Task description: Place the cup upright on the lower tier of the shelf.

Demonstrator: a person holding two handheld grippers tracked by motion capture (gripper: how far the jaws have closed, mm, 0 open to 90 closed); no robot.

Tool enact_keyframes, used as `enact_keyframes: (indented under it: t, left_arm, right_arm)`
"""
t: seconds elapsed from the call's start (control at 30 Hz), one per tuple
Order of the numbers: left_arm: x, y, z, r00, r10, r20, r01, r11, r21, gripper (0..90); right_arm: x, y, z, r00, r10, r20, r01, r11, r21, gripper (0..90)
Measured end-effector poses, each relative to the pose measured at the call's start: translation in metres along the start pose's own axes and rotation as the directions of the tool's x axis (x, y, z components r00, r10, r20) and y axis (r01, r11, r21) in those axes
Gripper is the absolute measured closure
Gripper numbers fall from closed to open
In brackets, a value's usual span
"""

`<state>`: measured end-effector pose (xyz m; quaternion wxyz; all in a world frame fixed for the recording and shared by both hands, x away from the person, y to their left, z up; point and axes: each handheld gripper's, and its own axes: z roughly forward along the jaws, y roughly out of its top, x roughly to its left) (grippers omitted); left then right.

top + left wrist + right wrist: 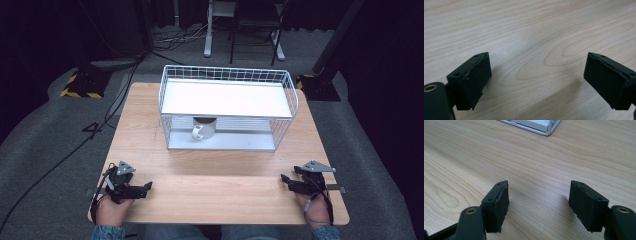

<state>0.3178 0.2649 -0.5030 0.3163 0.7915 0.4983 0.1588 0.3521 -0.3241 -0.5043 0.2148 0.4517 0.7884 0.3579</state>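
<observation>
A white mug (204, 129) stands on the lower level of a white wire rack (227, 107) at the far middle of the wooden worktop (215, 185). It is well apart from both tongs, which are at the near edge, and it lies between them and farther away, a little closer to the left side. The mug is upright with its opening up, under the flat white shelf of the rack, and its handle points toward the near edge and slightly left. The left tongs (142, 189) are in the person's left hand (111, 210) near the left corner; in the left gripper view (537, 80) the jaws stand wide apart over bare wood and hold nothing. The right tongs (287, 182) are in the right hand (316, 212) near the right corner; in the right gripper view (539, 203) the jaws are also well apart and empty, with a corner of the rack far ahead.
</observation>
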Motion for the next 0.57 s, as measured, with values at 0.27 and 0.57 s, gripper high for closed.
enact_keyframes:
  t: [0.27, 0.57]
  left_arm:
    - [0.0000, -0.0012, 0.0046, 0.9992, 0.037, -0.015, -0.037, 0.9993, -0.009, 0.1]
    - [0.0000, -0.0012, 0.0047, 0.9992, 0.037, -0.015, -0.038, 0.9992, -0.009, 0.1]
  right_arm:
    - [0.0002, 0.0000, -0.0002, 1.0000, -0.001, -0.001, 0.001, 1.000, 0.001, 32.7]
    - [0.0005, 0.0000, -0.0002, 1.0000, -0.002, 0.002, 0.002, 1.000, 0.000, 32.5]
